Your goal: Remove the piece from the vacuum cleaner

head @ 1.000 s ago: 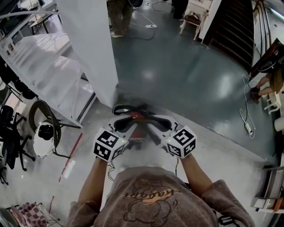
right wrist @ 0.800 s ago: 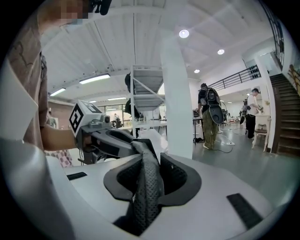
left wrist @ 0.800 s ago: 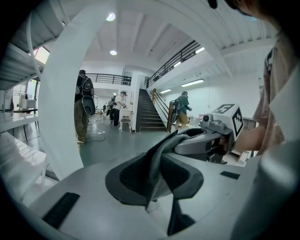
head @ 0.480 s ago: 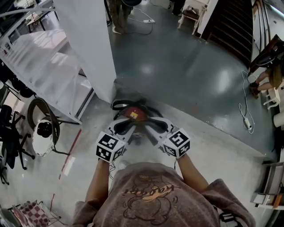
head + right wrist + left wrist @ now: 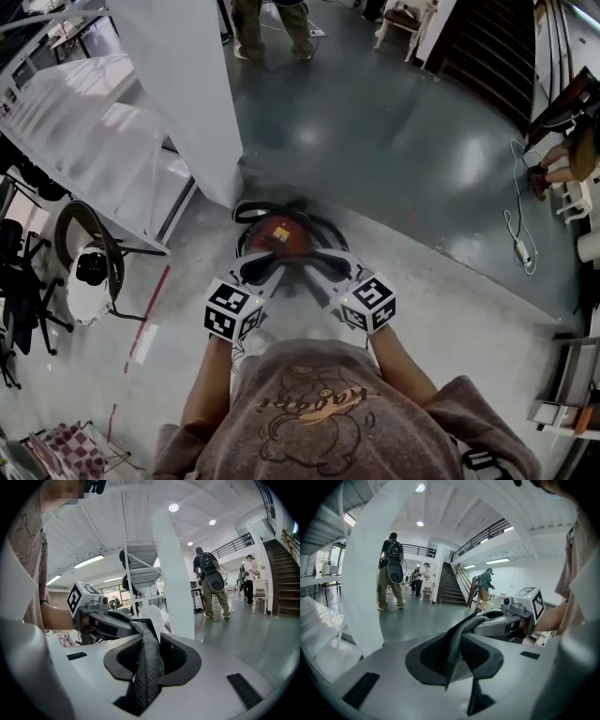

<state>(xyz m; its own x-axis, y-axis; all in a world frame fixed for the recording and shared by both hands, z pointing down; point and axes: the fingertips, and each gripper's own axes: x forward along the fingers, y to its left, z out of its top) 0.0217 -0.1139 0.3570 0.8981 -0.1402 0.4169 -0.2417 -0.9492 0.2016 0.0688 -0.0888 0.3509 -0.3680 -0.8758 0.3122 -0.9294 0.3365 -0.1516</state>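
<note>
step: mesh piece (image 5: 146, 644) held over vacuum cleaner (image 5: 279, 232) | left gripper (image 5: 454, 656), right gripper (image 5: 149, 663) fingers (image 5: 180, 656) clamped on it | next: likely lift clear

Red vac top (image 5: 296, 242) w/ yellow label (image 5: 280, 234); dk-grey perforated piece (image 5: 146, 667); blk/wht square-pattern marker cubes (image 5: 232, 311); grey-green floor (image 5: 394, 141).

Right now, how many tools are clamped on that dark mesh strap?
2. The left tool is shut on the dark mesh strap; the right tool is shut on the same strap, which runs between them. No other tool in view.
</note>
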